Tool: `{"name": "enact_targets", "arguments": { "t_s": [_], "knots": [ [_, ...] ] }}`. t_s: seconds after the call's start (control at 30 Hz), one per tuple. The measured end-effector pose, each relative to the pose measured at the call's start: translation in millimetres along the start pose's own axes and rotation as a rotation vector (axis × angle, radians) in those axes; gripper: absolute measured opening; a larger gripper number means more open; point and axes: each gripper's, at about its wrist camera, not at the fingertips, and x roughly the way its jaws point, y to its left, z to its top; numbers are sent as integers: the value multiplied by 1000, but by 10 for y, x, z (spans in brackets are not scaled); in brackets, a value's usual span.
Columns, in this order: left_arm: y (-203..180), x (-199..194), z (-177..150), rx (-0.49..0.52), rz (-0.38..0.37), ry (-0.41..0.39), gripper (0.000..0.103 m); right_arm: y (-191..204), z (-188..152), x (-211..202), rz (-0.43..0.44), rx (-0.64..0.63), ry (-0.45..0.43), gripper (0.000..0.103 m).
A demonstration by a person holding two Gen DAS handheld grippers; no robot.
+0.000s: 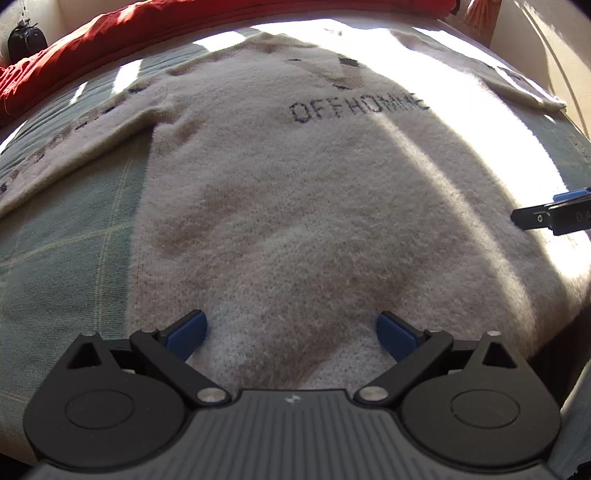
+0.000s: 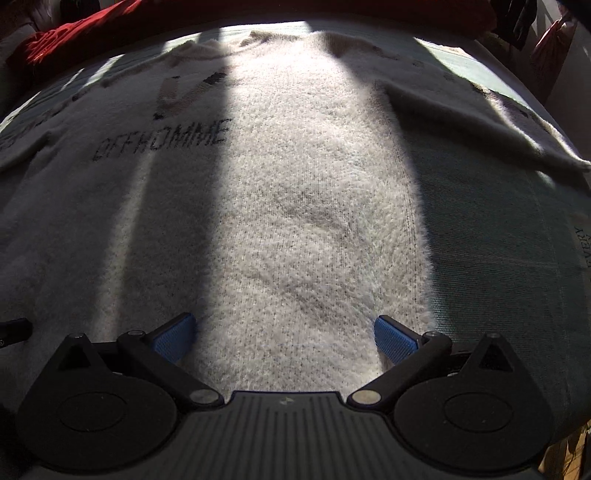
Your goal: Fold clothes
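Sweater, cream and fuzzy with "OFFHOMME" knitted across the chest, lay flat and face up on a pale green checked bedspread, both sleeves spread outward, a red blanket bunched beyond the collar. Left gripper was over the hem toward the sweater's left side with its jaws spread wide and nothing between the blue pads. Right gripper was likewise wide open and empty over the hem near the sweater's right edge, a bar of sunlight crossing the knit ahead of it.
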Motion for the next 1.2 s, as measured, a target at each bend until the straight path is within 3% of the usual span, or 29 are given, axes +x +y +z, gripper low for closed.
{"name": "enact_targets", "arguments": {
  "t_s": [0.07, 0.23, 0.33, 0.47, 0.53, 0.83, 1.03, 1.2],
  "knots": [
    [-17, -87, -39, 12, -21, -3, 98, -27, -75, -13, 7, 26, -25, 103],
    [-43, -245, 149, -30, -134, -115, 98, 6, -119, -13, -8, 37, -48, 103],
    [-101, -105, 312, -55, -187, -133, 98, -2, -110, -4, -6, 41, -45, 103],
    [-121, 158, 309, -143, -238, -49, 98, -12, -135, -14, 0, 48, -59, 103],
    [-146, 102, 219, -120, -241, -64, 98, -16, -148, -17, 3, 51, -66, 103],
    [-39, -210, -304, -131, -275, 17, 98, -21, -191, -17, 7, 59, -95, 103],
    [28, -286, -32, -172, -275, -51, 98, -27, -206, -17, 12, 64, -109, 103],
    [-173, -35, 143, -206, -378, -12, 98, -32, -221, -23, 17, 66, -117, 103]
  ]
}}
